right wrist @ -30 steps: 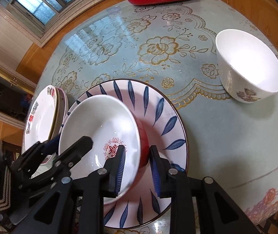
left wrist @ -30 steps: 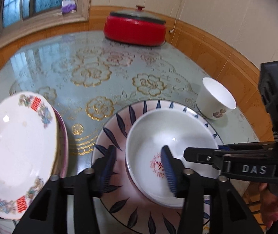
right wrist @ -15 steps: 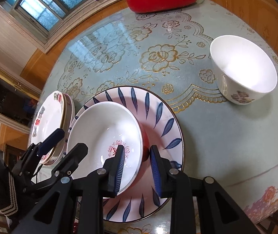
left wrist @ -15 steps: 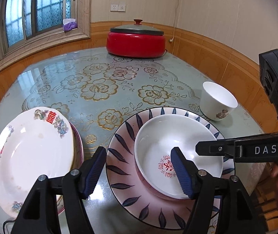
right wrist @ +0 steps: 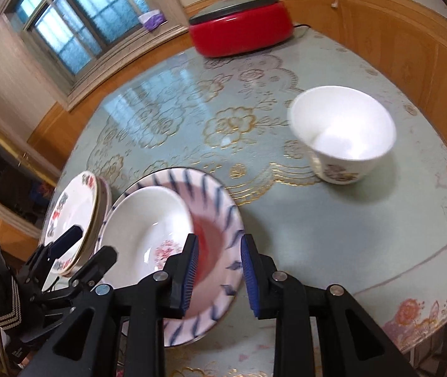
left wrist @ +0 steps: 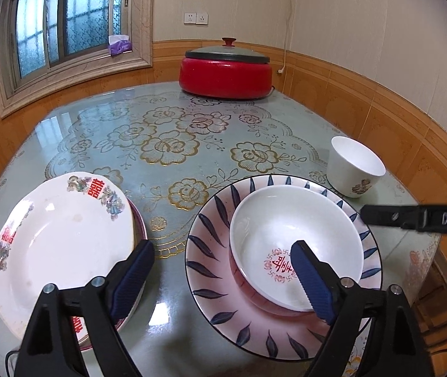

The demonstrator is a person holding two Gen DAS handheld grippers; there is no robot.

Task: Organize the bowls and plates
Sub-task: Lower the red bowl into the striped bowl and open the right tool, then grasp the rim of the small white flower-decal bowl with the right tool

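**Both grippers empty above the stacked dishes**

The left gripper (left wrist: pixel 223 278) hangs over the near edge of the table with its jaws opening wide and nothing pressed between them. Its right pad sits in front of the shallow white bowl (left wrist: pixel 289 235), which lies at about 1 o'clock from the gripper; its left pad overlaps the white wedding plate (left wrist: pixel 57 245) at about 10 o'clock. The right gripper (right wrist: pixel 218 275) has its jaws only narrowly parted and holds nothing; the rim of the blue-leaf plate (right wrist: pixel 223 216) shows through the gap. From this gripper the deep white cup-bowl (right wrist: pixel 342 132) stands alone at about 1 o'clock, well apart.

The shallow bowl is glazed ceramic, round, white inside with a red emblem at its bottom, and it rests inside the pink, blue-leaf plate. The wedding plate is glossy white with red characters and flower clusters on its rim, and it lies on top of at least one more plate with a dark reddish edge. The cup-bowl is tall-sided, with a small flower decal. The gripper pads are ribbed blue rubber on black arms.

The round table (left wrist: pixel 167 144) carries a shiny pale green cover printed with gold roses. A red electric pot (left wrist: pixel 225 70) with a grey lid sits at its far edge, 12 o'clock. Wood-tone wainscot lines cream walls, and a frosted window (left wrist: pixel 66 28) fills the 10 o'clock corner.
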